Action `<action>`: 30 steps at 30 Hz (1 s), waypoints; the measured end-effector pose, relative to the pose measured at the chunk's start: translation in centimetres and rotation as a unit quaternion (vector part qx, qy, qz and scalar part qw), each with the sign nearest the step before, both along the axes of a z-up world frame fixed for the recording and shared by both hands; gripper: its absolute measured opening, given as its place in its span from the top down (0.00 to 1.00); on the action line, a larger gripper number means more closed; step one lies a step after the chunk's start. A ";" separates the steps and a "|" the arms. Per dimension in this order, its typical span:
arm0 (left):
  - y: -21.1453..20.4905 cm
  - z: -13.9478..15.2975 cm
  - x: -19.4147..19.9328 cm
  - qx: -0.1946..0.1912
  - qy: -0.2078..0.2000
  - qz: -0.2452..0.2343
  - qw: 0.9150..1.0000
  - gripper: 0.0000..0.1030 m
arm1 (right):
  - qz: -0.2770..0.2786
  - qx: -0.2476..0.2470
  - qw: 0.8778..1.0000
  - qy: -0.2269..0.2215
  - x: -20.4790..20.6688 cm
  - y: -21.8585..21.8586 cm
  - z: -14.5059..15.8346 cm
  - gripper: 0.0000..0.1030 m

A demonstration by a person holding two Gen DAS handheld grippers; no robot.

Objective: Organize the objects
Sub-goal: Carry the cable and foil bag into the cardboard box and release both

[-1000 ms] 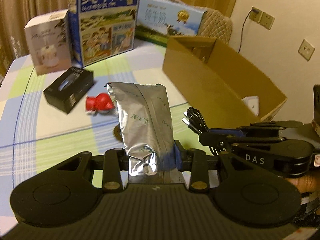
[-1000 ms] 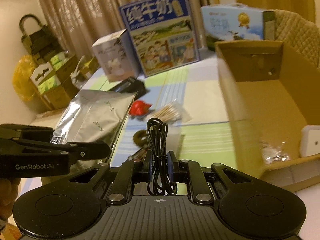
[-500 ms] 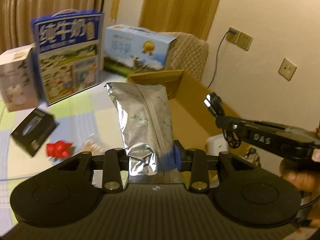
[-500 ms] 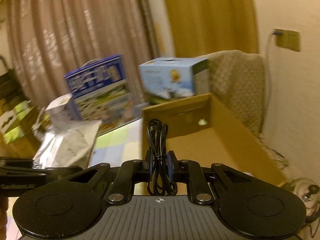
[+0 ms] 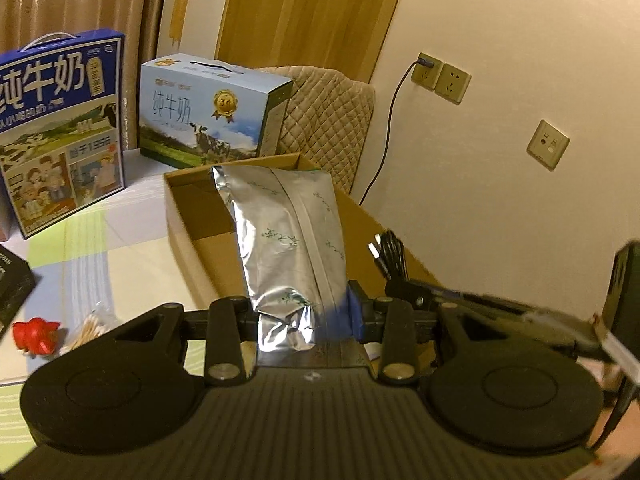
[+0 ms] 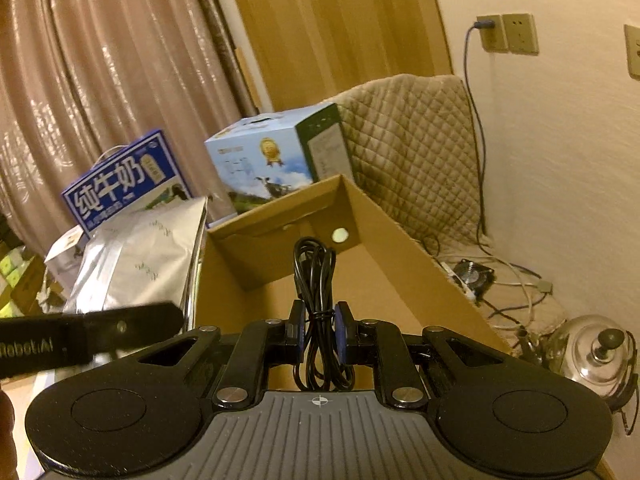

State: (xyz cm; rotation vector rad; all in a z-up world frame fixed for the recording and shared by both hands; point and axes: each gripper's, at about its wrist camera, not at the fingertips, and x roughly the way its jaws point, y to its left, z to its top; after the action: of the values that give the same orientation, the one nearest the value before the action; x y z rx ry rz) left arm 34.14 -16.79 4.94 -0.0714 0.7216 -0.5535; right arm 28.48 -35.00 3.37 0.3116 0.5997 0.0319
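Left gripper (image 5: 308, 316) first: I have it clamped on the bottom end of the silver foil pouch (image 5: 288, 240), jaws closed in on the crumpled base. The pouch stands up and away from the gripper, its long axis running from lower centre toward the upper middle of the left wrist frame, tilted a little left. Behind it, filling the centre, is the open cardboard box (image 5: 180, 216); the pouch's upper part overlaps the box's far edge in the picture, so I judge it is over or just in front of the opening, though I cannot tell which from this view. At lower left of that frame, a small red toy (image 5: 34, 334) and a packet of cotton swabs (image 5: 90, 326) lie on the counter (image 5: 132, 256), well apart from the box.

In the right wrist frame, the pouch (image 6: 144, 264) shows at left, beside the box's near-left wall. At centre, my right gripper (image 6: 320, 332) is pinched tight around the waist of a bundled black cable (image 6: 316, 280), whose loop points straight ahead. The box interior (image 6: 372, 280) lies directly ahead of and below the cable.

I judge the right gripper the better placed: its load only needs lowering. The pouch would need laying along the box's length.
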 end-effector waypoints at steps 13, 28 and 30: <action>-1.0 -0.5 1.5 0.021 -0.029 0.017 0.999 0.57 | -0.010 0.007 1.000 0.011 0.3 -1.0 -0.7 0.89; 6.0 -1.1 0.4 0.035 -0.022 0.057 0.998 0.45 | 0.005 -0.005 1.000 0.004 0.8 1.4 -1.0 0.87; 6.9 -1.1 0.2 0.036 -0.023 0.064 0.997 0.38 | -0.002 -0.011 1.000 -0.010 0.7 1.8 -0.7 0.67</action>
State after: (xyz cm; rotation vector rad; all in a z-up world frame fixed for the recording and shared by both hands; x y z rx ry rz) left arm 34.37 -9.86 3.85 -0.0378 0.6857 -0.4061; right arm 29.16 -33.23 2.72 0.2903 0.5783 0.0245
